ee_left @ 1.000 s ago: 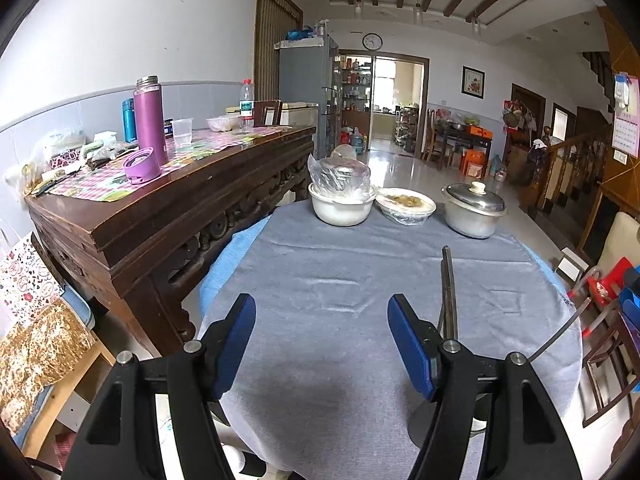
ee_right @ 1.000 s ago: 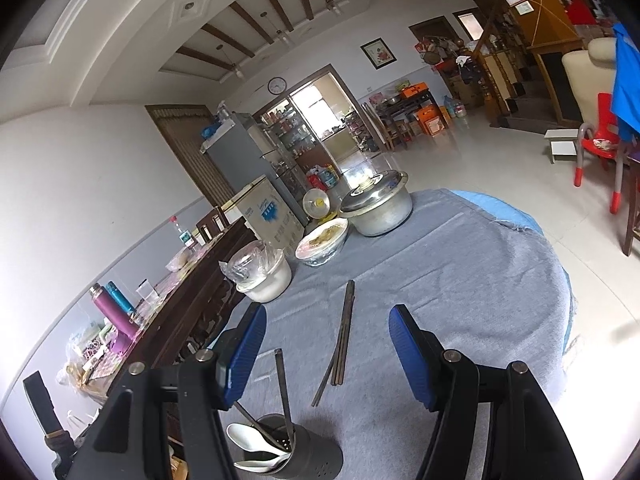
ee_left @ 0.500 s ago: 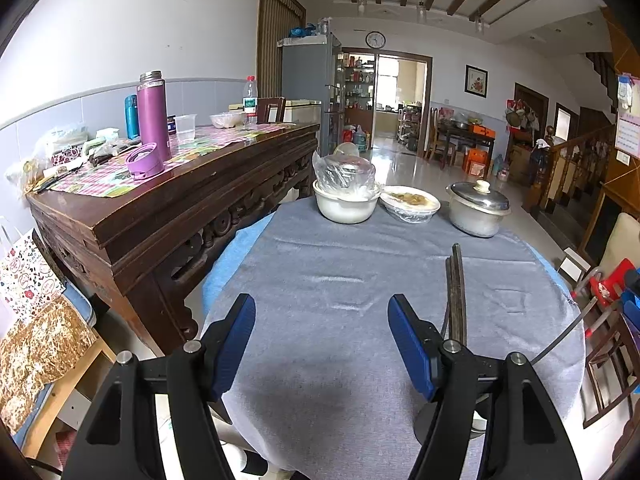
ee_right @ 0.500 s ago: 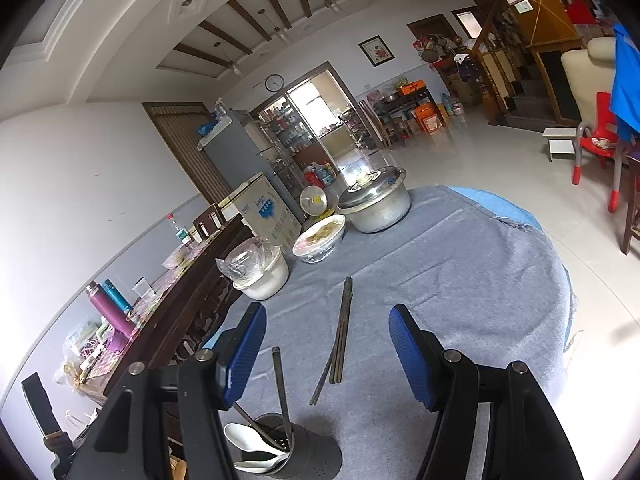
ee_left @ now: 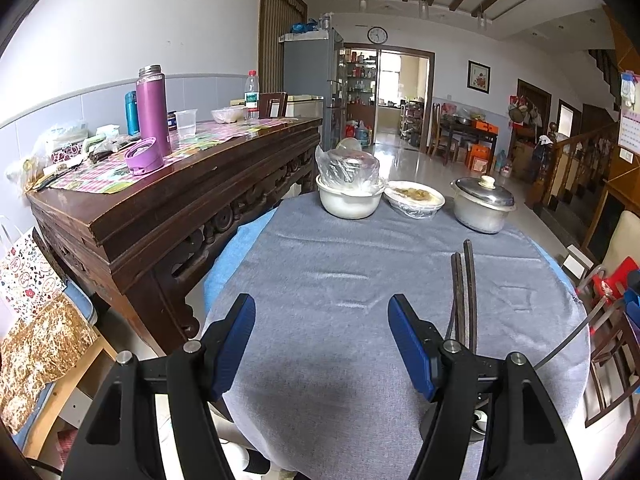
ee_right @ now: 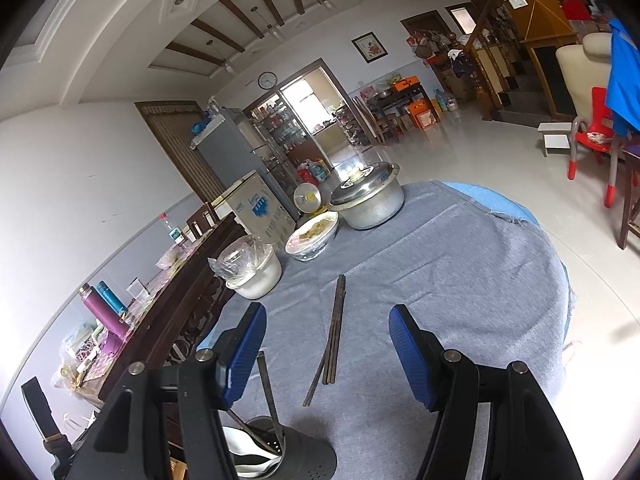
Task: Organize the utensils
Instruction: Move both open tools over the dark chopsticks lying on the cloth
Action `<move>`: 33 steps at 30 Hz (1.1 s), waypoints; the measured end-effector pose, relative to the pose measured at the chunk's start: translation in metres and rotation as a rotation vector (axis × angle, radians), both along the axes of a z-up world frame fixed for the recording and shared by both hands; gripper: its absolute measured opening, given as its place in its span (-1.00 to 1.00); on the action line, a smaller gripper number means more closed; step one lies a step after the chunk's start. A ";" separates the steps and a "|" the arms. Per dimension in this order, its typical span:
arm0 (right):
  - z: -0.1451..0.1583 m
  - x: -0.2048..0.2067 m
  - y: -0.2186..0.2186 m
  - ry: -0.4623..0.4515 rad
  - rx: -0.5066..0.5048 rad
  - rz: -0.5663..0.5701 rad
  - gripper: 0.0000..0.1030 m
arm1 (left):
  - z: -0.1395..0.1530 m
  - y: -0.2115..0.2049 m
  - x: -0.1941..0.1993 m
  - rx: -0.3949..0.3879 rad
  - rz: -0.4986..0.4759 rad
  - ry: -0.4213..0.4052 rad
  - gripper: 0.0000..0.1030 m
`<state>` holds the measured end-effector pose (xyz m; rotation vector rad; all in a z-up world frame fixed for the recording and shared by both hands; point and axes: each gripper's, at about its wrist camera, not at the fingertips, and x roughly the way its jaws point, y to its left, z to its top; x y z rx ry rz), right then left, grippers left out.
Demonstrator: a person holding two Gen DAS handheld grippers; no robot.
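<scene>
Dark chopsticks [ee_right: 335,328] lie in a loose bundle on the grey tablecloth [ee_right: 460,280], ahead of my right gripper [ee_right: 326,354], which is open and empty above the cloth. A grey utensil holder [ee_right: 280,456] with white spoons and a dark stick stands below its left finger. In the left wrist view the chopsticks [ee_left: 464,292] lie to the right of my left gripper [ee_left: 322,342], which is open and empty; the holder is mostly hidden behind its right finger.
At the table's far side stand a white bowl with a plastic bag [ee_left: 350,196], a covered dish [ee_left: 414,198] and a lidded metal pot [ee_left: 482,206]. A dark wooden sideboard [ee_left: 168,208] with bottles stands left. Chairs [ee_left: 612,320] stand right.
The left view has shifted: the chopsticks now show further out to the right of the left gripper's finger. Both grippers stay open. The right gripper has barely moved.
</scene>
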<state>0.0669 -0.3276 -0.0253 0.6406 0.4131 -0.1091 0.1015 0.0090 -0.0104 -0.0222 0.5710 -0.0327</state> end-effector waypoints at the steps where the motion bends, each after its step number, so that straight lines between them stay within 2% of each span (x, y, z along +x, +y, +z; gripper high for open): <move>1: 0.000 0.000 0.000 0.001 0.001 -0.001 0.31 | -0.001 0.001 0.001 0.000 0.001 0.002 0.35; 33: -0.036 0.018 -0.014 0.088 0.053 -0.014 0.31 | -0.031 0.008 0.028 -0.005 0.018 0.081 0.35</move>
